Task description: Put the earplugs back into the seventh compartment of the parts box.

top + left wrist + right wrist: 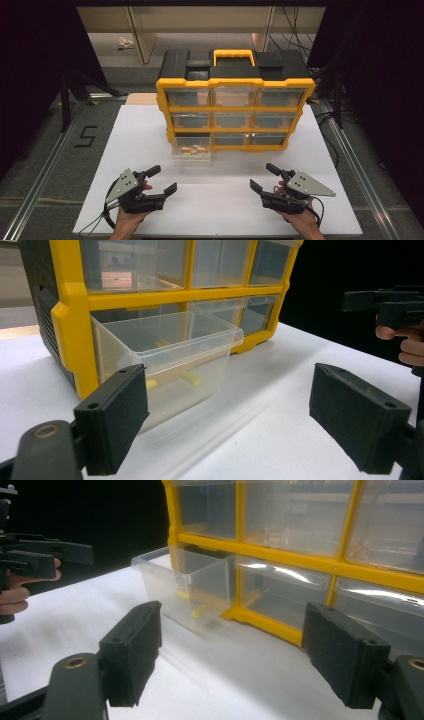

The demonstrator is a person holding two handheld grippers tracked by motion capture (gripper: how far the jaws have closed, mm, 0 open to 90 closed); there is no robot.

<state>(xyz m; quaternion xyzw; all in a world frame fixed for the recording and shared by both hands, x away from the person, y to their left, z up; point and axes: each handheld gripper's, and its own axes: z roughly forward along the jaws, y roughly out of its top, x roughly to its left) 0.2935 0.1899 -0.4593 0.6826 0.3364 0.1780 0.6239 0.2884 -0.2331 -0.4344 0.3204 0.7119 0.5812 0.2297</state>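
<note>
1. Here, the left tool [161, 181] hung low over the near left part of the white bench [225, 210], held in a hand [131, 216] that came in from the bottom edge; its two black jaws stood spread wide with nothing between them.
2. The right tool [264, 177] sat opposite over the near right part of the bench, in the other hand [300, 220], and its jaws were likewise spread and empty.
3. A yellow and black organizer [235, 107] stood upright toward the far middle of the bench, with a yellow handle [234, 55] on top and three rows of three clear drawers.
4. The bottom left drawer [192, 150] was pulled partway out of its slot, so that its front stuck out over the bench toward the person while its back remained inside the frame.
5. In the left gripper view the open drawer [170, 365] lay just ahead of the left jaw, apart from it, and small yellow pieces [192, 379] rested on its floor.
6. In the right gripper view the same drawer [187, 587] showed beyond the left jaw, well apart from the tool, with the yellow pieces [197, 612] inside.
7. The other drawers sat flush in the frame.
8. Both tools were well apart from each other and short of the organizer.
</note>
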